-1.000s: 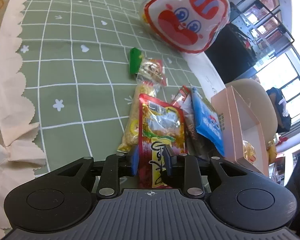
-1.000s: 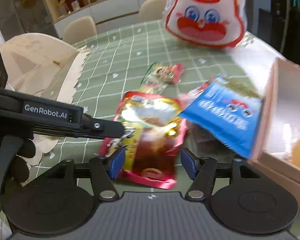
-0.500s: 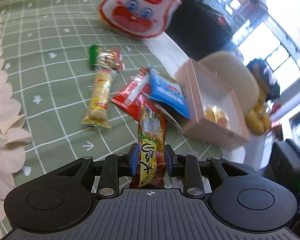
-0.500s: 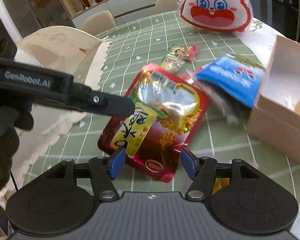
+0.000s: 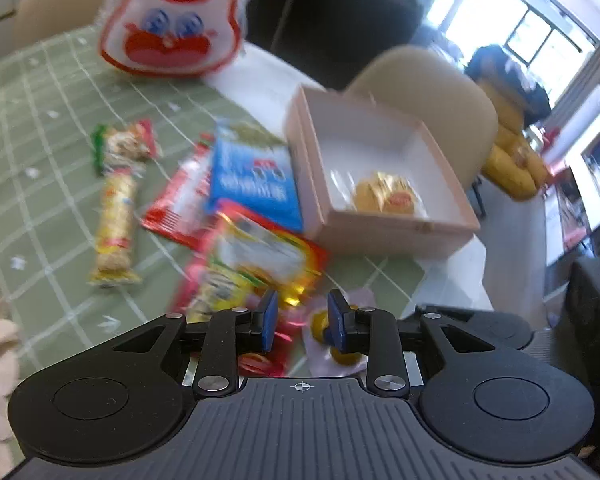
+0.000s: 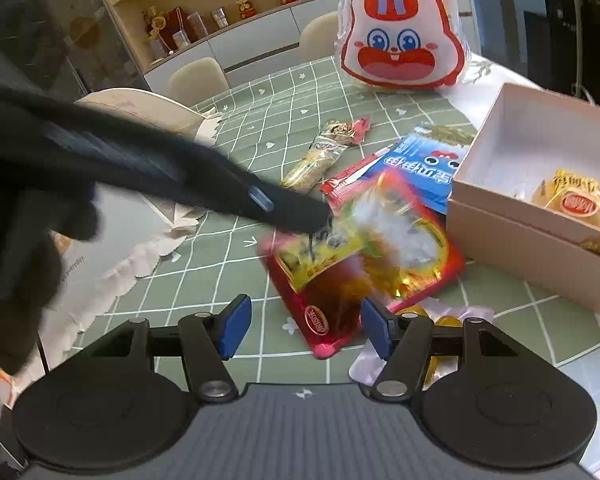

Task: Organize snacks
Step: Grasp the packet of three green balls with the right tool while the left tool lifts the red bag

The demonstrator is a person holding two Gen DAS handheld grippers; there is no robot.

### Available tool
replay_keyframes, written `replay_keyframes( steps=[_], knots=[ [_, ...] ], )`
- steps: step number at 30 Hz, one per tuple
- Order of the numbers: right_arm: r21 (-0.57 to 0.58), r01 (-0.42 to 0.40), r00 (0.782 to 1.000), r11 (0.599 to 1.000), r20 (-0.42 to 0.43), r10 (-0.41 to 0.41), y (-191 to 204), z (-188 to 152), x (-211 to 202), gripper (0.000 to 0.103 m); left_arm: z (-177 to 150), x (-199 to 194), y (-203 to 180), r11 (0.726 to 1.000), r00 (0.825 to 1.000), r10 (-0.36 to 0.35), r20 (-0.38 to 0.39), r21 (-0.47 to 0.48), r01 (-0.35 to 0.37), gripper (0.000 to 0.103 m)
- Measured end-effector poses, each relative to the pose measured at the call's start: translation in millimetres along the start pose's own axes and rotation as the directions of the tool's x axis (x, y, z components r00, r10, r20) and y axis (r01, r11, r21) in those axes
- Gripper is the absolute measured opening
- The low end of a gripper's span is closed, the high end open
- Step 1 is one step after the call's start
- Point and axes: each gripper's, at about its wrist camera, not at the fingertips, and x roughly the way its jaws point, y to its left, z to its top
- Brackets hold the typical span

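Left gripper (image 5: 302, 312) sat narrow at the red pouch (image 5: 260, 252), blur hiding any pinch; I'd clear the pink box (image 5: 400, 240) wall at frame right before releasing, right gripper (image 6: 305, 318) spread empty.

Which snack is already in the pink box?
The round yellow-wrapped pastry; it alone sits inside the pink box, the other packets lie on the green tablecloth.

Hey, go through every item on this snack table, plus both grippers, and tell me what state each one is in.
left gripper: fingers narrowly apart; whether it grips anything is unclear.
right gripper: open, holding nothing.
red snack packet: blurred, at the left gripper's tip.
pink box: open, no lid.
yellow pastry: wrapped, inside the box.
blue packet: flat beside the box.
rabbit bag: upright.
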Motion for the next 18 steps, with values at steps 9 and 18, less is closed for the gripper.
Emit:
replay_keyframes(
  steps=[9,18],
  knots=[
    [0.027,0.13,0.991,0.991,0.023,-0.13,-17.4,-5.5,-16.6,0.062,6.8,-6.1,41.4,0.997,0.997,0.044,0.062,-0.068,-0.04,0.029],
    [0.072,0.181,0.983,0.981,-0.04,-0.178,-24.2,18.5,24.0,0.022,12.9,29.0,103.1,0.978,0.998,-0.058,0.029,-0.199,0.062,0.029]
  ],
)
